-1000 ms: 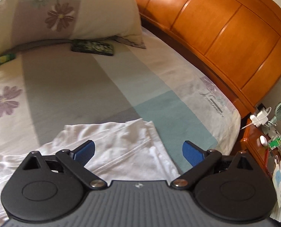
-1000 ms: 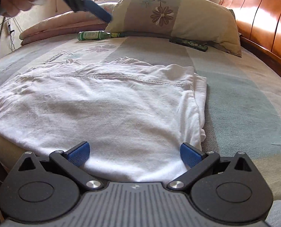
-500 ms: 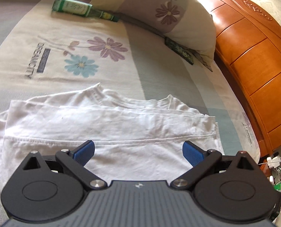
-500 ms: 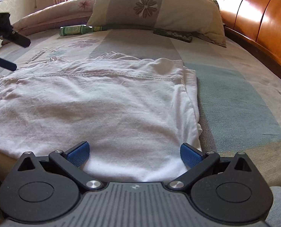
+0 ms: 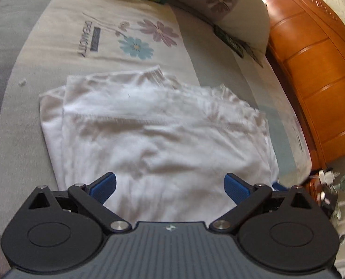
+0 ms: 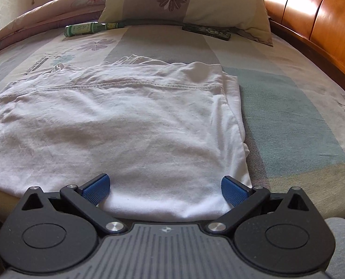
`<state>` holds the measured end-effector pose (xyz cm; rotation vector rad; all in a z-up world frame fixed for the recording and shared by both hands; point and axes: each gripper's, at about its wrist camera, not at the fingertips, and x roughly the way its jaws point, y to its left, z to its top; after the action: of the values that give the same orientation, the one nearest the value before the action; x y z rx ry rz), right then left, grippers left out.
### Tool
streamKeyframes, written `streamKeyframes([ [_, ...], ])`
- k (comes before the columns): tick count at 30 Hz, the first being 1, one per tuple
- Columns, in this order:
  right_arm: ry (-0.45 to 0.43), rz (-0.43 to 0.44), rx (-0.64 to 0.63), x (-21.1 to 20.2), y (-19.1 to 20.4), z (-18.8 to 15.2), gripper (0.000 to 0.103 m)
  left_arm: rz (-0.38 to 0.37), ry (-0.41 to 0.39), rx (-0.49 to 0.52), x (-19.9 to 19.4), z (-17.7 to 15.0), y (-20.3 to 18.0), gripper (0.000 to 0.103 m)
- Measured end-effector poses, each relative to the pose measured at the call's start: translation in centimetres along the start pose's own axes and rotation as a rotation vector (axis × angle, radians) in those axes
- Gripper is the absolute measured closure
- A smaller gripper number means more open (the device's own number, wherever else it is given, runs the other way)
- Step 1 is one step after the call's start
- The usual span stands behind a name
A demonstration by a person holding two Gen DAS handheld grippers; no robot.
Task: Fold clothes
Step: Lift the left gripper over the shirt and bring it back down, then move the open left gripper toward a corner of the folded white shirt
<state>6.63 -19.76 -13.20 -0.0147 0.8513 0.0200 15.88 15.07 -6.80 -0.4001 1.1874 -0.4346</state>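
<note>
- The left hand-held gripper point(image 5: 170, 187) is hovering with its blue fingers spread wide, grasping nothing.
- A white shirt point(image 5: 153, 127) is lying folded on the bed point(image 5: 28, 121) right ahead of that hand-held gripper, its stitched hem running crosswise.
- The right hand-held gripper point(image 6: 165, 188) is also standing released, its fingers splayed over the near edge of the shirt point(image 6: 116, 125), though whether they are touching the cloth is hard to tell.
- Ahead of the right hand-held gripper, past the shirt, a green bottle point(image 6: 88, 29) is lying on its side beside a flowered pillow point(image 6: 184, 2).
- A dark flat packet point(image 6: 207, 30) is resting just in front of the pillow.
- To the right of both hand-held grippers, a wooden headboard point(image 6: 312, 21) is rising along the bed.
</note>
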Motion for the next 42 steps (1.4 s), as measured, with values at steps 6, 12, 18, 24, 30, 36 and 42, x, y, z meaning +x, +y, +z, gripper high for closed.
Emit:
streamKeyframes([
  [6, -0.003, 0.005, -0.001, 0.0, -0.1, -0.1, 0.000, 0.053, 0.175, -0.044, 1.5, -4.3, 1.8, 0.004],
  [12, -0.004, 0.009, -0.003, -0.1, -0.1, -0.1, 0.000, 0.098, 0.093, -0.043, -1.1, -4.0, 1.8, 0.004],
  [18, -0.002, 0.009, -0.006, -0.2, -0.1, -0.2, 0.000, 0.074, 0.034, -0.027, -0.8, -2.4, 1.1, 0.004],
  [24, 0.003, 0.006, -0.004, -0.2, -0.1, -0.1, 0.000, 0.058, -0.020, -0.087, 1.3, -0.7, 2.8, 0.004],
  [30, -0.002, 0.014, -0.002, -0.2, -0.3, -0.3, 0.000, 0.079, -0.135, -0.073, -1.1, 0.4, 2.7, 0.005],
  [36, -0.005, 0.002, 0.007, -0.1, 0.0, -0.2, 0.000, 0.000, -0.137, -0.125, -0.6, 0.9, 3.5, 0.004],
  [42, 0.031, 0.000, -0.009, -0.4, 0.1, 0.3, 0.000, 0.086, -0.093, -0.111, 1.3, 0.1, 4.0, 0.005],
])
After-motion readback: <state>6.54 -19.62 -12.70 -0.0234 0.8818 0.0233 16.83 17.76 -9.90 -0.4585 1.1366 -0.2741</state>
